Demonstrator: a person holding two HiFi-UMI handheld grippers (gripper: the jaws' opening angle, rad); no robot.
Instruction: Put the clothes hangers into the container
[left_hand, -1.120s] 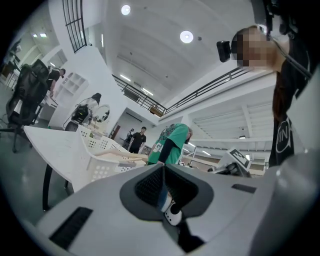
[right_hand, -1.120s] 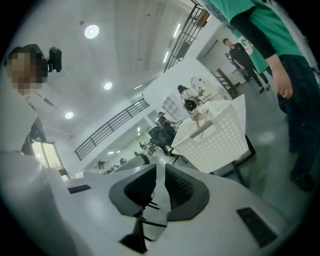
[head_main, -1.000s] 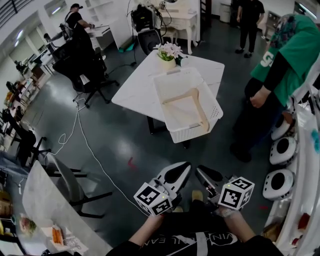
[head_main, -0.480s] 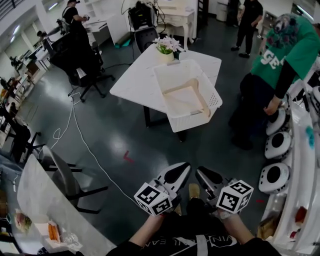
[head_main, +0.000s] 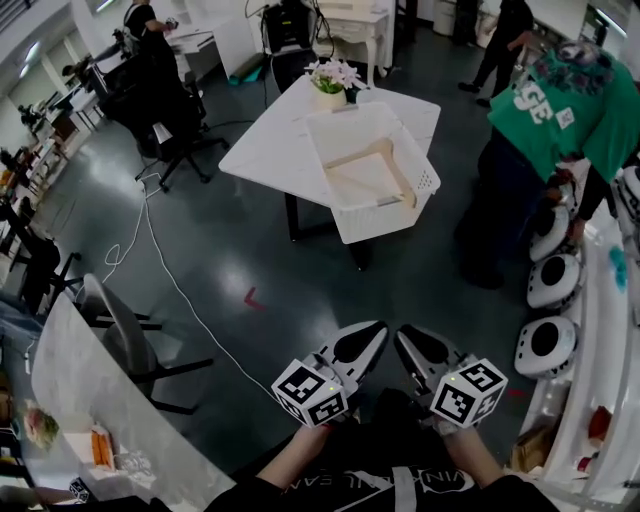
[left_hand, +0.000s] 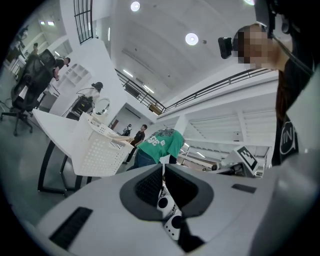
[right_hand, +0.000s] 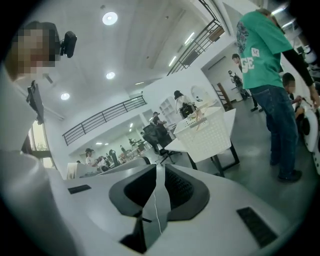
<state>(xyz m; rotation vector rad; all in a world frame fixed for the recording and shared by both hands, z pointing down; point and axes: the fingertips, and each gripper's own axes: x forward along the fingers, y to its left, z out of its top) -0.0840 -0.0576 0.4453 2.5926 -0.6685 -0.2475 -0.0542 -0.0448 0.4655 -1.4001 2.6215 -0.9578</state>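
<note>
A white perforated basket (head_main: 385, 215) stands on the white table (head_main: 270, 160), overhanging its near edge, far ahead of me. Wooden clothes hangers (head_main: 378, 158) lie inside it. My left gripper (head_main: 372, 330) and right gripper (head_main: 402, 334) are held side by side close to my body, above the dark floor and well short of the table. Both are shut with nothing between the jaws. In the left gripper view the basket (left_hand: 97, 147) shows at the left, beyond the shut left gripper (left_hand: 163, 170). In the right gripper view the basket (right_hand: 207, 132) stands ahead of the shut right gripper (right_hand: 157, 170).
A person in a green shirt (head_main: 555, 110) bends over the shelf to the right of the table. White round machines (head_main: 545, 345) line the right side. A flower pot (head_main: 330, 85) sits on the table's far part. A chair (head_main: 120, 335) and a floor cable (head_main: 165, 265) are at the left.
The table and basket have slid upward in the head view. The person in green has leaned further toward the right shelf. Both grippers stay shut and together.
</note>
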